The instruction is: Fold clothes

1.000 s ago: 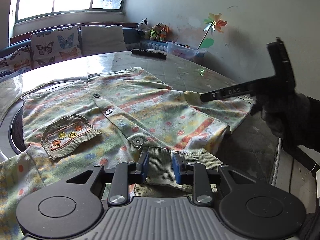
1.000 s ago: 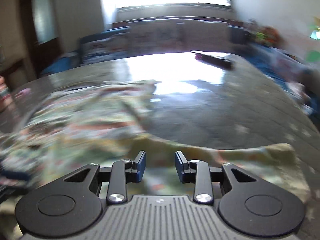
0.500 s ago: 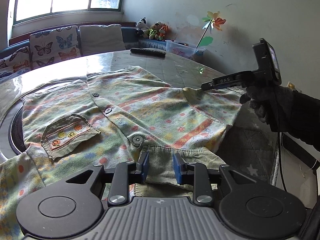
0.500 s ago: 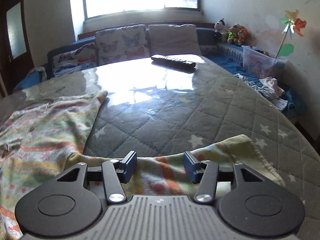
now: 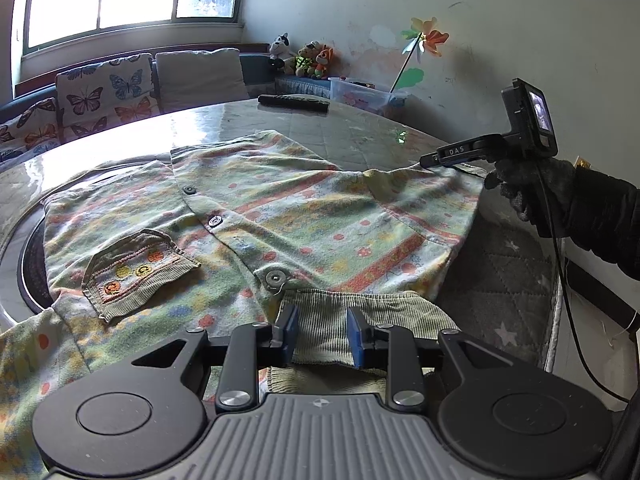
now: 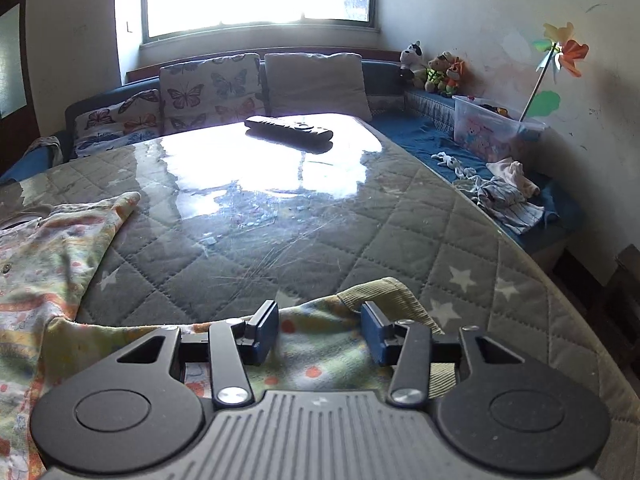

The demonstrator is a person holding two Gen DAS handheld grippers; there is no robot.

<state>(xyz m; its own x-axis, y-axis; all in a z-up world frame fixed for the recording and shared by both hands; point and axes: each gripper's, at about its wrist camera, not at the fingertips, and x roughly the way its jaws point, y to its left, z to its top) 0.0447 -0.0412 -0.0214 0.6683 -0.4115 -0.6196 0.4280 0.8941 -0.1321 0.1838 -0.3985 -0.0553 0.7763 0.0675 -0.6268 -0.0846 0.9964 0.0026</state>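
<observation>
Swinging out to the right edge of the left wrist frame, my right gripper point(image 5: 428, 159) now rests its tip on the far sleeve of the shirt point(image 5: 280, 216); a second ago it stood higher and nearer frame centre. My gloved right hand point(image 5: 528, 184) grips its handle at centre right. Its jaws have just narrowed a little after widening; in the right wrist view the right gripper point(image 6: 319, 334) stands open, pads clear of the sleeve cloth lying between and beneath them.

My left gripper point(image 5: 322, 336), bottom centre, has not shifted. Its jaws stand narrow about the ribbed collar point(image 5: 320, 320); whether the pads press the cloth I cannot tell.

The shirt lies spread, front up, across the middle and left of the left wrist frame on the quilted table point(image 6: 360, 216), its pocket point(image 5: 136, 272) at lower left. A remote control point(image 6: 289, 129) sits well apart at upper centre of the right wrist frame, in the window's glare. Butterfly cushions point(image 6: 208, 92), stuffed toys point(image 6: 434, 68), a plastic bin point(image 6: 492, 132) and a pinwheel point(image 6: 560, 50) line the far wall.
</observation>
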